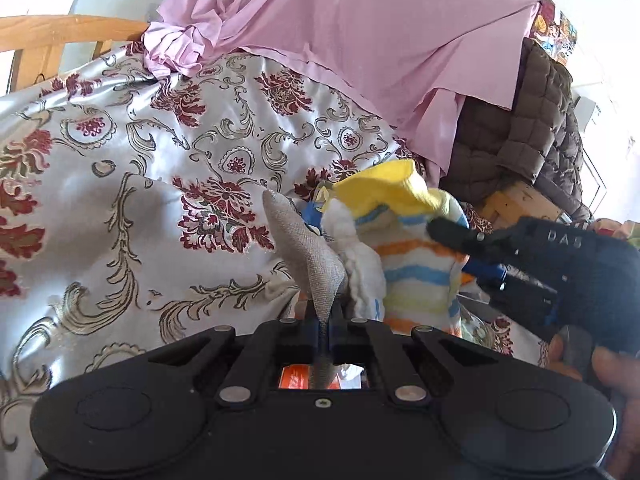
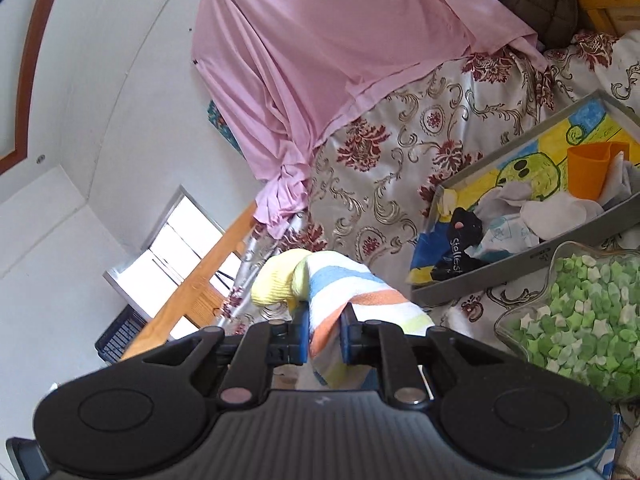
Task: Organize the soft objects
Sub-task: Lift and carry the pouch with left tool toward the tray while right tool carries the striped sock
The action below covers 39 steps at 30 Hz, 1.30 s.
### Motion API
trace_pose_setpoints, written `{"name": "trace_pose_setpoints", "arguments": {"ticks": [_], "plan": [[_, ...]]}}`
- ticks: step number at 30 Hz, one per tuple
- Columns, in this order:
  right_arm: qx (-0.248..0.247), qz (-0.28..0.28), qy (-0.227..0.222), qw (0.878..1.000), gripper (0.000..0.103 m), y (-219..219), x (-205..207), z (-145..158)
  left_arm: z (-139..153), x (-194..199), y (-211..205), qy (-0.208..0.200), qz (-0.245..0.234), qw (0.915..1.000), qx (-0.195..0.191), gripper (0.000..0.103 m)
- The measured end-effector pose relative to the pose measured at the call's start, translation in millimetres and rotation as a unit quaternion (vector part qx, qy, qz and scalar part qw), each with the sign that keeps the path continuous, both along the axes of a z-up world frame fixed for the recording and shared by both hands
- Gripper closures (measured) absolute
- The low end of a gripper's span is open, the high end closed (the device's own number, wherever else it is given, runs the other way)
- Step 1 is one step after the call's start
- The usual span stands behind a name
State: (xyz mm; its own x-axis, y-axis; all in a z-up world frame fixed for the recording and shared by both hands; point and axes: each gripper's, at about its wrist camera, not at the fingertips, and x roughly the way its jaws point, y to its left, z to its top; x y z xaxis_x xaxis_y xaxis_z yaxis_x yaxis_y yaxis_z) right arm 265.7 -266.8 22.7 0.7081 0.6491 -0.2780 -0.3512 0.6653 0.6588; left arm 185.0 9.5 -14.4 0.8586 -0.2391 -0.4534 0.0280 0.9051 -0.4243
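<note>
Left gripper pinches a grey sock; right gripper clamps the striped sock. Keep both grips firm; aim for the tray right of the claw.

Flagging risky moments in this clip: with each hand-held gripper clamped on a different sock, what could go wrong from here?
1. The left hand-held gripper pinches only an end of the grey sock, so it may slip free.
2. The striped sock in the right hand-held gripper presses against the grey one; pulling apart could drag either loose.
3. The glass bowl of paper stars sits close beside the right gripper and could be knocked.
</note>
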Motion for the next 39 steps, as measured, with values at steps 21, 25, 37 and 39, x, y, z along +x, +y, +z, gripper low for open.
{"name": "trace_pose_setpoints", "arguments": {"ticks": [21,25,37,39], "plan": [[0.063,-0.050,-0.050,0.995,0.086,-51,12,28,69,-15,-13,-0.069,0.004,0.9976,0.005,0.100],[0.071,-0.064,-0.062,0.993,0.086,-60,32,30,88,9,-20,-0.096,-0.009,0.9949,0.030,0.100],[0.151,-0.110,-0.075,0.980,0.086,-113,110,-13,86,158,-66,-0.121,-0.066,0.9896,0.042,0.100],[0.173,-0.123,-0.063,0.975,0.086,-125,121,-25,77,185,-78,-0.123,-0.071,0.9891,0.039,0.100]]}}
